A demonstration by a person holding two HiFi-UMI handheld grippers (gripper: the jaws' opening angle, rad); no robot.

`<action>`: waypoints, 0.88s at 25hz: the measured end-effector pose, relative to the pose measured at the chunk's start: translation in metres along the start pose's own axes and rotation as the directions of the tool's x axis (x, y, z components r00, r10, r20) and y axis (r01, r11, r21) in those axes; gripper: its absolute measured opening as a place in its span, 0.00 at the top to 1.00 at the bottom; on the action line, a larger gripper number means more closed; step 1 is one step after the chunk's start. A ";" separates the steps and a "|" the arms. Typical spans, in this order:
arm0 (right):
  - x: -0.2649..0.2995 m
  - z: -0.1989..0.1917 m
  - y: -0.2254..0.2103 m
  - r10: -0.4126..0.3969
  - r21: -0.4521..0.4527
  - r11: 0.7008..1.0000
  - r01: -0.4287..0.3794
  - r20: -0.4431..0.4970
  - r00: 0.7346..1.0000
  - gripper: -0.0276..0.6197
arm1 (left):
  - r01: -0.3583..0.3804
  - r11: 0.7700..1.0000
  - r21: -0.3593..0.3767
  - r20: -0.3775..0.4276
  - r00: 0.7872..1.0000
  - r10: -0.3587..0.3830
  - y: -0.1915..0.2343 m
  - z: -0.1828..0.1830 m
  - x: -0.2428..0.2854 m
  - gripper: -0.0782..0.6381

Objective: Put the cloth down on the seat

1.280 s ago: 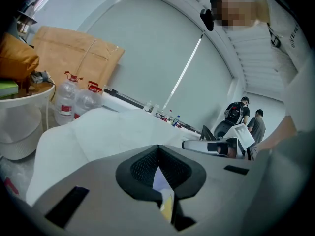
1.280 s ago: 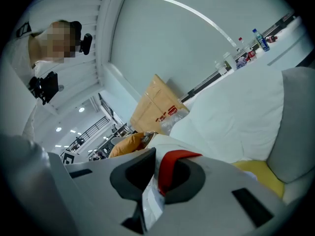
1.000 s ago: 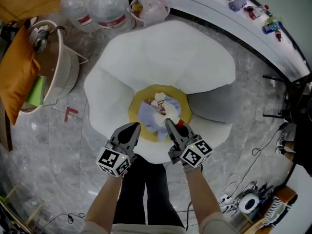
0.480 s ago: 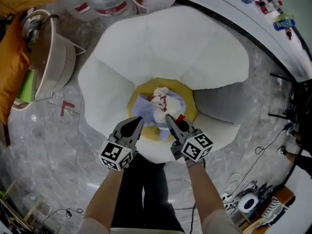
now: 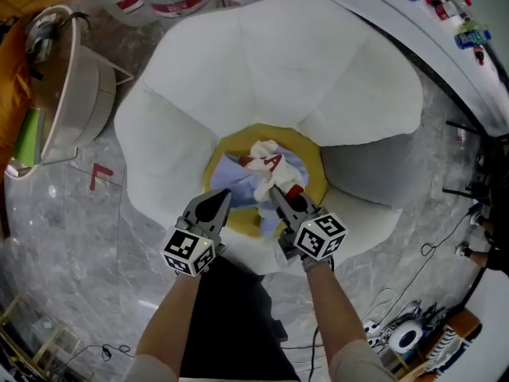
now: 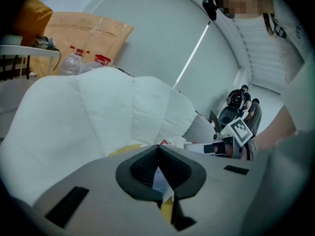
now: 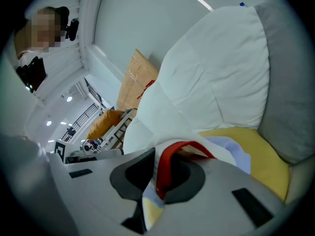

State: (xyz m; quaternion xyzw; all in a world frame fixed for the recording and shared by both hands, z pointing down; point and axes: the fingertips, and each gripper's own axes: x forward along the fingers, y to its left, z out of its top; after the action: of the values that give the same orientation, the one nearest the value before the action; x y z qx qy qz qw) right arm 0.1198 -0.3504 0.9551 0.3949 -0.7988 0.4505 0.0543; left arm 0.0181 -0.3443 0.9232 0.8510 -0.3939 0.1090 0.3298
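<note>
Down from the head camera, the cloth (image 5: 243, 178) sits bunched on the yellow seat (image 5: 315, 175), right gripper (image 5: 278, 198) at its near edge, left gripper (image 5: 217, 200) just beside. Left gripper view: jaws pressed together at the tips. Right gripper view: jaws clamped on the cloth's red-trimmed edge.

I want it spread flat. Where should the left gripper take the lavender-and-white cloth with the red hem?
Probably take the cloth by its loose lavender left edge, coming from the near side, low over the yellow seat cushion: that edge lies flat and free, the middle is bunched, and the right gripper clamps the red hem.
</note>
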 end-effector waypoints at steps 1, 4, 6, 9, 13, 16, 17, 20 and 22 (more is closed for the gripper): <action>0.002 -0.004 -0.004 -0.004 -0.001 1.000 0.004 -0.001 1.000 0.89 | 0.001 1.000 -0.001 -0.001 1.000 -0.001 0.002 -0.005 0.002 0.87; 0.007 -0.012 -0.016 -0.013 -0.005 1.000 0.013 -0.003 1.000 0.89 | 0.010 1.000 -0.006 -0.005 1.000 -0.010 0.006 -0.019 0.008 0.87; 0.010 -0.016 -0.022 -0.018 -0.010 1.000 0.018 -0.001 1.000 0.89 | 0.018 1.000 -0.005 -0.006 1.000 -0.018 0.008 -0.026 0.013 0.87; 0.016 -0.022 -0.030 -0.027 -0.011 1.000 0.027 0.004 1.000 0.89 | 0.023 1.000 -0.001 -0.011 1.000 -0.023 0.013 -0.036 0.018 0.87; 0.020 -0.029 -0.038 -0.033 -0.020 0.999 0.033 0.015 0.999 0.89 | 0.026 1.000 0.005 -0.006 1.000 -0.026 0.019 -0.042 0.021 0.87; 0.024 -0.032 -0.043 -0.033 -0.026 0.999 0.033 0.023 0.999 0.89 | 0.027 1.000 0.007 -0.005 1.000 -0.027 0.025 -0.049 0.022 0.87; 0.025 -0.033 -0.044 -0.032 -0.026 0.999 0.033 0.026 0.999 0.89 | 0.028 1.000 0.005 -0.009 1.000 -0.028 0.027 -0.052 0.023 0.87; 0.027 -0.036 -0.048 -0.030 -0.029 0.999 0.031 0.035 0.999 0.89 | 0.036 0.999 0.007 -0.022 0.999 -0.036 0.031 -0.058 0.025 0.87; 0.026 -0.037 -0.049 -0.028 -0.027 0.999 0.029 0.047 0.999 0.89 | 0.038 0.999 0.009 -0.016 0.999 -0.038 0.033 -0.058 0.026 0.87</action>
State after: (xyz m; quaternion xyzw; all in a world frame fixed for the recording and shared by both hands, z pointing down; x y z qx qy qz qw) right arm 0.1251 -0.3514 1.0215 0.4157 -0.8003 0.4294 0.0475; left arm 0.0151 -0.3382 0.9941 0.8588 -0.3747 0.1113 0.3311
